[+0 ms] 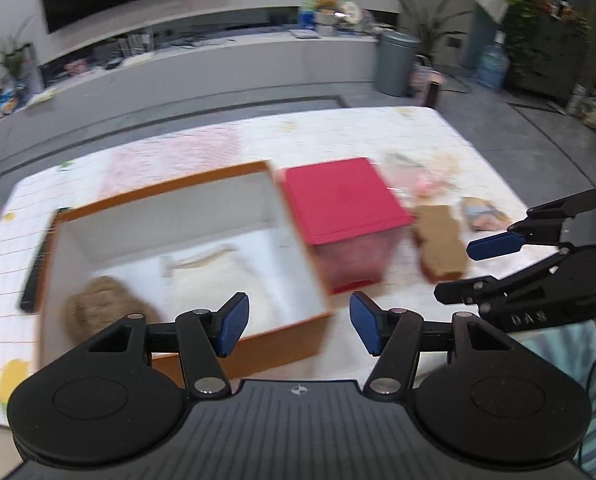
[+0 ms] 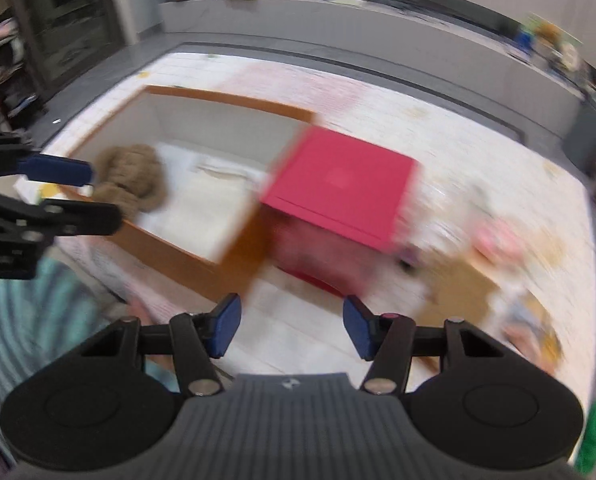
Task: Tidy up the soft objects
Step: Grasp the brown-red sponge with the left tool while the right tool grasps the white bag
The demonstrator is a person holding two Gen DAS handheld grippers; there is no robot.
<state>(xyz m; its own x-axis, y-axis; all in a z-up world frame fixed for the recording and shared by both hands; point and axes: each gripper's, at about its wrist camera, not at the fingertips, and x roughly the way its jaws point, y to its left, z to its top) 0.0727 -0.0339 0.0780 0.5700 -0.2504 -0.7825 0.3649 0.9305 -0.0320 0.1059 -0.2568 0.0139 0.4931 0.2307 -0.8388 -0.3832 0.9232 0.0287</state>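
Left gripper (image 1: 299, 326) hangs with its jaws spread, nothing between the blue pads. Right gripper (image 2: 291, 326) is spread too, also empty, over bare mattress (image 2: 478, 128). One orange box (image 1: 97, 206) lies open at nine o'clock of the one pink-lidded bin (image 1: 344, 196), touching it. Inside the box: one brown plush (image 1: 97, 306) and one white folded cloth (image 1: 217, 276). At three o'clock of the bin sits one tan soft piece (image 1: 440, 246); the blurred soft toys (image 1: 430, 176) beyond can't be counted.
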